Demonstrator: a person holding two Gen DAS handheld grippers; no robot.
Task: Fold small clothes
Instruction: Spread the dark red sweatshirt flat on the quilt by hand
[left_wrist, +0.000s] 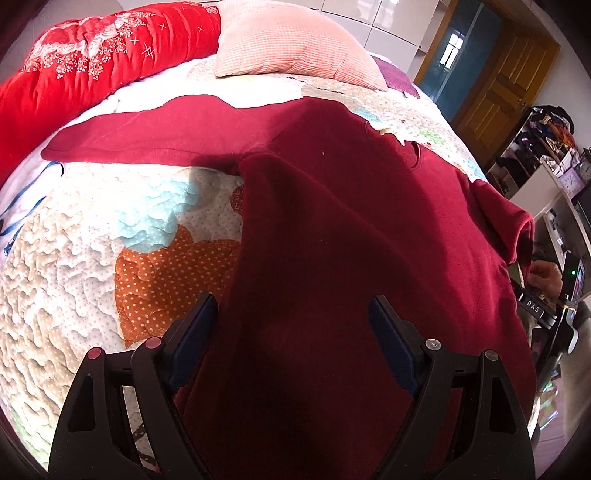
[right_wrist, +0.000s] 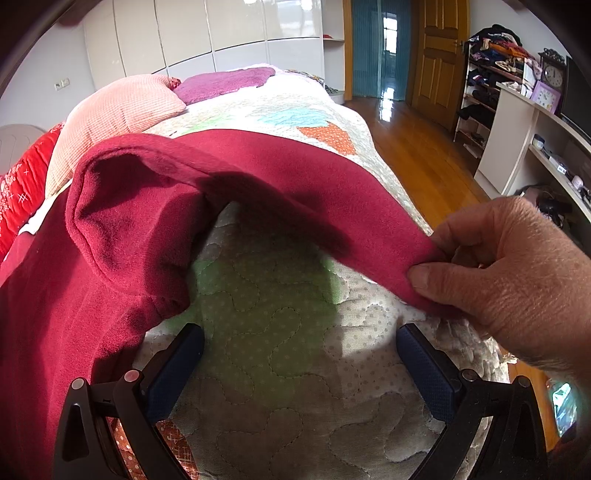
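A dark red fleece top lies spread across a quilted patchwork bedspread on a bed, 1 sleeve stretched flat to the far left toward a bright red floral quilt and a pink ribbed pillow. The left gripper hovers over the near part of the garment, its 2 fingers spread wide with nothing between them; the left finger sits over the garment's edge, by an orange dotted patch of the bedspread.

In the right wrist view, a bare hand pinches the end of the other sleeve between thumb and fingertips, lifting it in an arch above the bedspread, with a shadow beneath. The right gripper hangs below that arch over a green quilted patch, its fingers also parted and empty, clear of the cloth. To the far right are a wooden floor, a wooden door and cluttered shelves.
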